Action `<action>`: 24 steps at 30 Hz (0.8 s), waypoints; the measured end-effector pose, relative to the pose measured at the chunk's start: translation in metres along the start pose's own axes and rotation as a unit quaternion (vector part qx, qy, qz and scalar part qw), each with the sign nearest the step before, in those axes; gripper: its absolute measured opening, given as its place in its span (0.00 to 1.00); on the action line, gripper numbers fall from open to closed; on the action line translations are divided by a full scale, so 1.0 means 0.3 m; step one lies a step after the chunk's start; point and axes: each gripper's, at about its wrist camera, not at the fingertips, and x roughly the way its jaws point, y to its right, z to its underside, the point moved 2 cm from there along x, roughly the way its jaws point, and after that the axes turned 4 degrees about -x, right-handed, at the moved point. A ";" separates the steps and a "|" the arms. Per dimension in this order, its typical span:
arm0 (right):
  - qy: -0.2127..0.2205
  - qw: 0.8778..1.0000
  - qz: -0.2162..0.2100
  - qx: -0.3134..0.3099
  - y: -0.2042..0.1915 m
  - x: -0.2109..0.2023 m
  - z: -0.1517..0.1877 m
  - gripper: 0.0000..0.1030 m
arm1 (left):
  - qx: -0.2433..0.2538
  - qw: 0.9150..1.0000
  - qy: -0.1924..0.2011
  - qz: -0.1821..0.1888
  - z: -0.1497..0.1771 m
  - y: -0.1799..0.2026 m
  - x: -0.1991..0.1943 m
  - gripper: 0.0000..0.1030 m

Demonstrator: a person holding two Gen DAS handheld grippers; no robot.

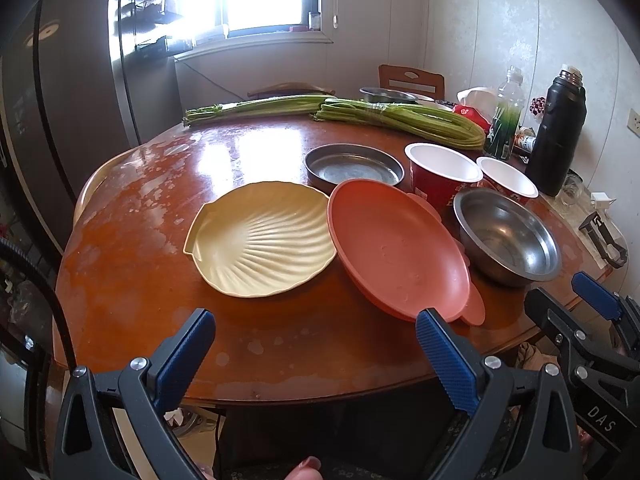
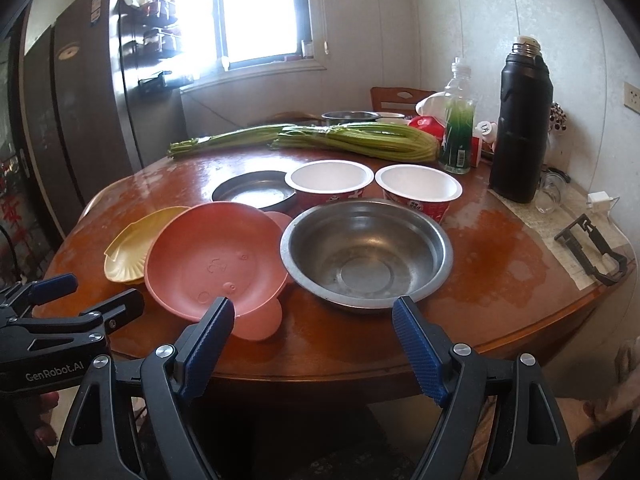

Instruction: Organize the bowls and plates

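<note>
Kitchen corner, bright window behind, round glossy brown table (image 1: 132, 248) with worn pale patches on its varnish. Left gripper (image 1: 316, 332) hovers low at the near table edge, level, pointing forward, jaws wide apart, nothing between them; blue ribbed pads on black frames. Right gripper (image 2: 314, 322) is alongside in the same pose, jaws also wide apart and empty, its tips just short of the steel bowl (image 2: 366, 254). That bowl is round, deep, dull scuffed metal, sitting upright at centre-right. Just left of it the pink plate (image 2: 212, 256), matte plastic with round ear-like tabs on its rim, is tilted, its left side resting up on the yellow shell plate (image 1: 260, 240). Shell plate is cream-yellow plastic, scallop-shaped, with ribs fanning out, flat on the table. Behind these a shallow dark metal pan (image 1: 354, 166), round with straight sides. Right of it two red paper cup bowls (image 2: 328, 184) with white insides stand side by side, touching the steel bowl's far rim in the right view. Farther back, long green stalk bundles (image 2: 352, 138) lie across the table. Far right, a tall black flask (image 2: 520, 128) and a clear plastic bottle (image 2: 458, 120) with green contents.
</note>
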 end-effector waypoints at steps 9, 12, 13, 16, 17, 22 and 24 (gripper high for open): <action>-0.004 1.000 0.000 -0.005 -0.006 0.004 0.005 0.80 | 0.000 1.000 0.002 -0.003 -0.001 0.008 -0.003 0.98; -0.005 1.000 -0.003 -0.005 -0.009 0.004 0.009 0.80 | 0.001 1.000 0.004 -0.004 0.000 0.010 -0.002 0.98; -0.004 1.000 -0.003 -0.005 -0.009 0.003 0.009 0.80 | 0.000 1.000 0.003 -0.005 0.001 0.010 -0.002 0.98; -0.003 1.000 -0.001 -0.004 -0.008 0.002 0.009 0.80 | 0.001 1.000 0.003 -0.005 0.002 0.011 -0.004 0.98; -0.002 1.000 -0.001 -0.004 -0.008 0.000 0.009 0.80 | 0.000 1.000 0.002 -0.005 0.001 0.010 -0.003 0.98; -0.004 1.000 -0.001 -0.004 -0.007 0.000 0.009 0.80 | 0.001 1.000 0.002 -0.004 0.003 0.011 -0.003 0.98; -0.005 1.000 -0.001 -0.004 -0.007 0.001 0.008 0.80 | 0.000 1.000 0.002 -0.004 0.004 0.010 -0.003 0.98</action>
